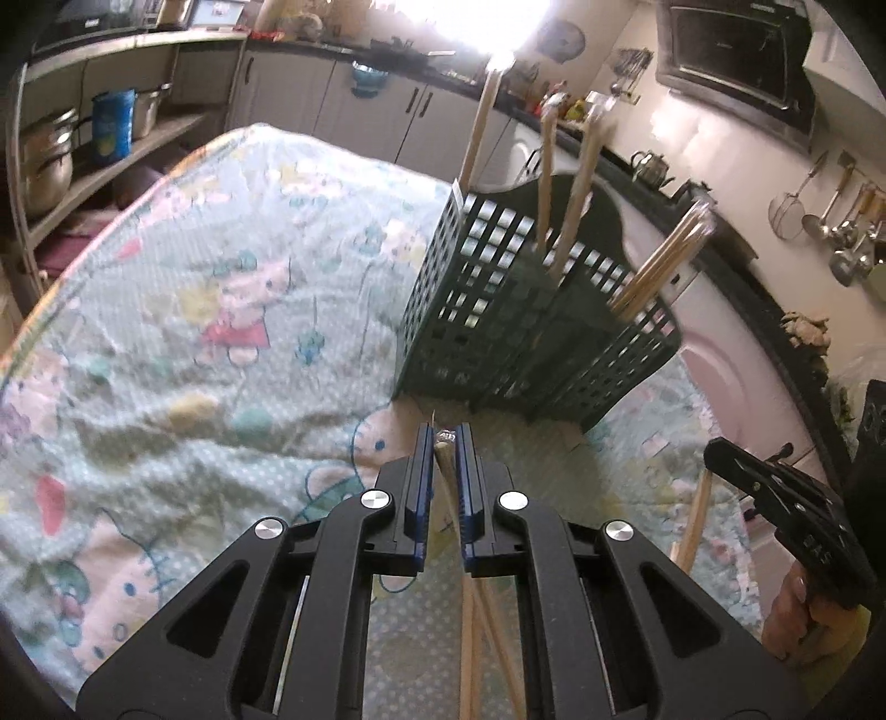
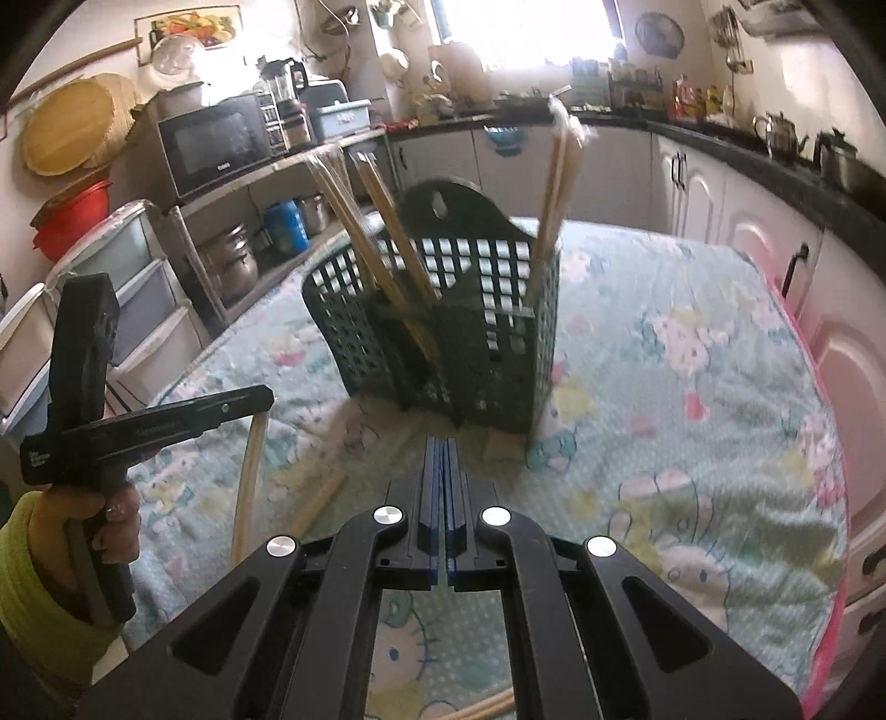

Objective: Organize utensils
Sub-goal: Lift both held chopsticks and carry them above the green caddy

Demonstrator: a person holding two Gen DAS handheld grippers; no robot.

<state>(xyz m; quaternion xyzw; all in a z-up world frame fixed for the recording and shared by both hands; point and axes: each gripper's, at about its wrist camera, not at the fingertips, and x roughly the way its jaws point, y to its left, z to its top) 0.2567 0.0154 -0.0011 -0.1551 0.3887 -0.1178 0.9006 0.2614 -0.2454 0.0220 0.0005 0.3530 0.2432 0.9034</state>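
My view is mostly the counter [image 1: 183, 310] under its cartoon cloth, with the dark green basket [image 1: 515, 332] standing on it and wooden sticks [image 1: 559, 188] poking up out of its compartments. My left tongs [image 1: 444, 443] are clamped on a chopstick [image 1: 446, 471] just in front of the basket, and the right tongs [image 2: 444, 459] are pressed together on nothing (more sticks lie loose on the cloth).

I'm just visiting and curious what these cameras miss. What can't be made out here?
- Lower ends of the sticks standing in the green basket: hidden by its walls, both views.
- Far end of the stick pinched in the left gripper: cut off at the bottom edge, left view.
- Window: washed out by glare.
- Right gripper: shut, apparently on nothing.
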